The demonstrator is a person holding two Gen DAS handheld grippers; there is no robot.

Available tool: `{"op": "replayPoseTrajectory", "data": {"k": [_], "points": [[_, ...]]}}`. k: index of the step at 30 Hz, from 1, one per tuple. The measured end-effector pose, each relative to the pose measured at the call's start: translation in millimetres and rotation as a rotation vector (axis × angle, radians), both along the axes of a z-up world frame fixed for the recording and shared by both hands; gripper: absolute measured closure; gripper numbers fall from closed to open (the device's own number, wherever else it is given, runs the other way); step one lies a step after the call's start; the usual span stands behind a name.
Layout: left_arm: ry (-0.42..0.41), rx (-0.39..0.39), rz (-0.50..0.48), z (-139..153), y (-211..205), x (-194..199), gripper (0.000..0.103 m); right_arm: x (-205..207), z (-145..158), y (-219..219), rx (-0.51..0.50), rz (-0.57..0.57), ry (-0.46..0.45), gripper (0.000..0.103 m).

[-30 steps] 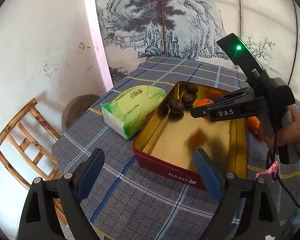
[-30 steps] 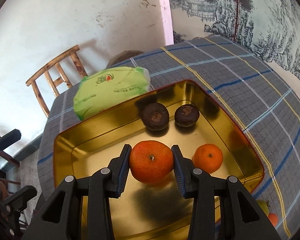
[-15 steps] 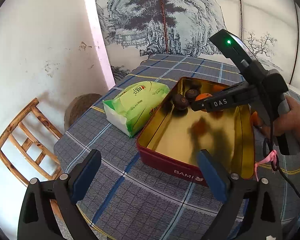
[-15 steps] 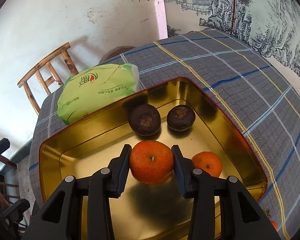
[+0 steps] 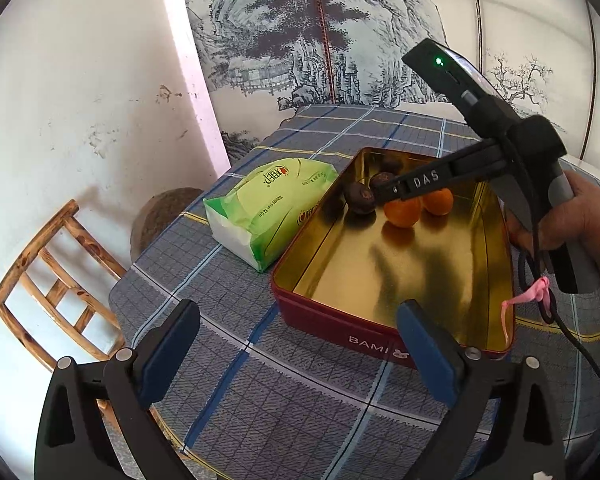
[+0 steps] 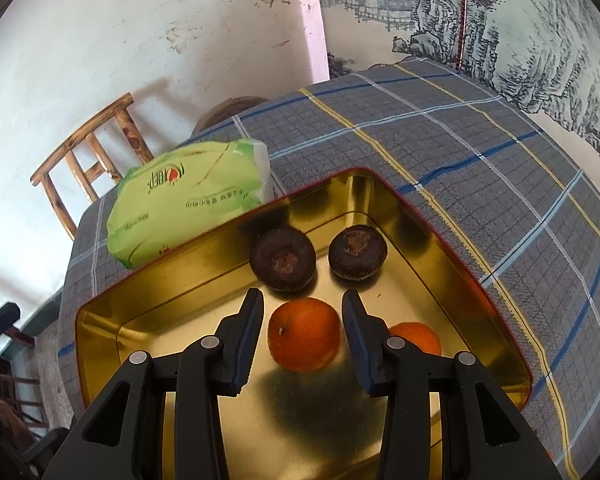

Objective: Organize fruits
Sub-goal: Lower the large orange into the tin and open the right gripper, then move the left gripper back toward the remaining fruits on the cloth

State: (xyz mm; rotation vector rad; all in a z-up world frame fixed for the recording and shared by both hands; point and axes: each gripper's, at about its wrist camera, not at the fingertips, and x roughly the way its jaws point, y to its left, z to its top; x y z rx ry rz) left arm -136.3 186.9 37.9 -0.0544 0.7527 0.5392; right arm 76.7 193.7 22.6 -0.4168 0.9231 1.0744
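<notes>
Four fruits sit in the gold-lined tin [image 6: 480, 280]: two dark brown round fruits [image 6: 283, 260] side by side toward the far corner, and two oranges nearer the camera. Right gripper [image 6: 303, 318] straddles the nearer orange [image 6: 304, 334], jaws parted with a visible gap on each side, so the fruit rests on the tin floor unheld; judged a placement just finished. Second orange [image 6: 414, 338] lies just beside it, partly hidden behind the right finger. Grouping looks deliberate: dark fruits in one row, oranges in the next, like with like. Left gripper [image 5: 298, 342] hangs over the checked tablecloth [image 5: 300, 400] short of the tin's near wall, jaws wide and empty, apparently held back to leave the other hand room. From the left view the right gripper's arm reaches in over the tin from the right side. Green tissue pack [image 5: 268, 204] lies against the tin's left wall, outside it, no part of the sorting. Wooden chair [image 5: 48, 276] stands beyond the table edge. Likely next: lift the right gripper straight up so the orange is not nudged into its neighbours.
</notes>
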Motion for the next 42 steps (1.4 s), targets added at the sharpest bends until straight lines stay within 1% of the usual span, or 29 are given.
{"op": "replayPoseTrajectory", "data": {"k": [7, 12, 17, 21, 24, 27, 28, 29, 32, 34, 36, 39, 42], "points": [[0.008, 0.004, -0.003, -1.6, -1.2, 0.7, 0.004, -0.1, 4.0, 1.2, 0.018, -0.007, -0.002, 0.061], [0.019, 0.005, -0.004, -3.4, -2.0, 1.5, 0.004, -2.1, 5.8, -1.2, 0.042, -0.009, 0.014, 0.060], [0.030, 0.014, -0.005, -5.0, -4.6, 3.3, 0.004, -8.1, 8.3, -6.5, 0.075, -0.009, 0.034, 0.048], [0.039, 0.021, -0.008, -5.9, -6.8, 3.8, 0.004, -19.6, 10.5, -15.9, 0.102, -0.006, 0.045, 0.044], [0.041, 0.028, -0.009, -5.3, -8.4, 4.0, 0.004, -32.4, 16.6, -30.5, 0.150, -0.001, 0.048, 0.042], [0.042, 0.040, -0.012, -3.8, -11.3, 3.7, 0.004, -47.3, 26.5, -54.9, 0.228, -0.011, 0.053, 0.041], [0.042, 0.044, -0.014, -3.0, -12.5, 3.6, 0.004, -53.1, 30.6, -66.1, 0.259, -0.018, 0.042, 0.040], [0.041, 0.047, -0.015, -2.2, -13.5, 3.4, 0.004, -61.3, 35.4, -80.8, 0.291, -0.027, 0.016, 0.038], [0.038, 0.055, -0.023, 1.1, -17.2, 2.5, 0.003, -78.7, 41.9, -119.0, 0.330, -0.063, -0.061, 0.034], [0.032, 0.062, -0.036, 4.0, -21.1, 2.9, 0.003, -87.7, 41.2, -148.8, 0.327, -0.104, -0.124, 0.031], [0.025, 0.069, -0.052, 7.1, -26.0, 3.5, 0.002, -88.1, 37.3, -171.4, 0.309, -0.142, -0.152, 0.029], [0.016, 0.069, -0.096, 12.0, -36.3, 6.2, 0.002, -82.9, 23.9, -211.8, 0.275, -0.225, -0.158, 0.029], [0.009, 0.062, -0.158, 17.2, -49.0, 10.8, 0.002, -71.4, 11.2, -240.8, 0.248, -0.301, -0.145, 0.029]]}}
